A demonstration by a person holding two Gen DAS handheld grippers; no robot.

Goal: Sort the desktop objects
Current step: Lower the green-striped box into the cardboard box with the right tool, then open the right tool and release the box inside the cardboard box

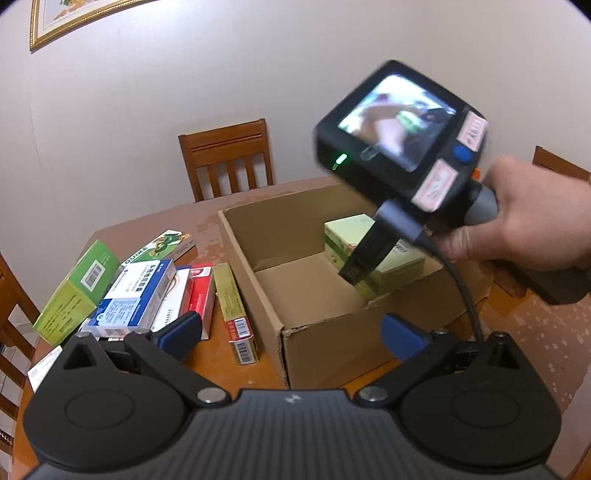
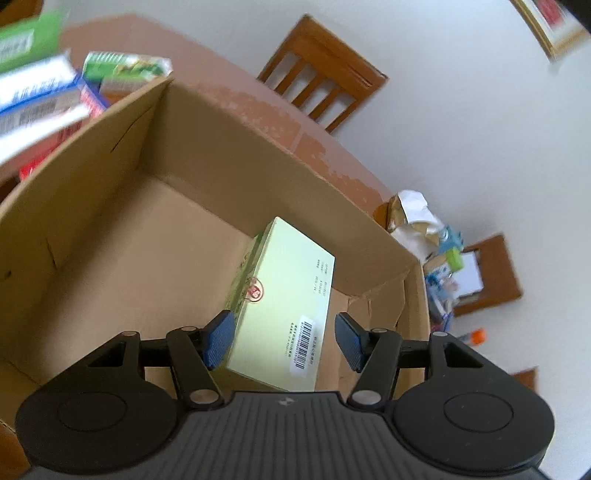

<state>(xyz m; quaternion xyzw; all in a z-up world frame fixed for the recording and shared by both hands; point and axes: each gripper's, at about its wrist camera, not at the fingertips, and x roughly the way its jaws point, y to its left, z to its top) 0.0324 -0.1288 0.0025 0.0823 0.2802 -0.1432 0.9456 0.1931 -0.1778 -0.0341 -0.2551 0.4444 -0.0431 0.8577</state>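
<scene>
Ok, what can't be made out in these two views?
- Left wrist view: the right gripper hides part of the pale green box in the carton.
- Right wrist view: the stacked boxes are motion-blurred; labels unreadable.
- Right wrist view: whether the open fingers touch the pale green box is unclear.

A home dining room: wooden slat-back chairs [image 1: 226, 158] drawn up around the brown table [image 1: 173, 221], a gilt-framed picture [image 1: 70, 20] on the wall above.

Wooden table [image 1: 221, 229]: cardboard box [image 1: 321, 343], medicine boxes [image 1: 147, 295] beside it.
</scene>
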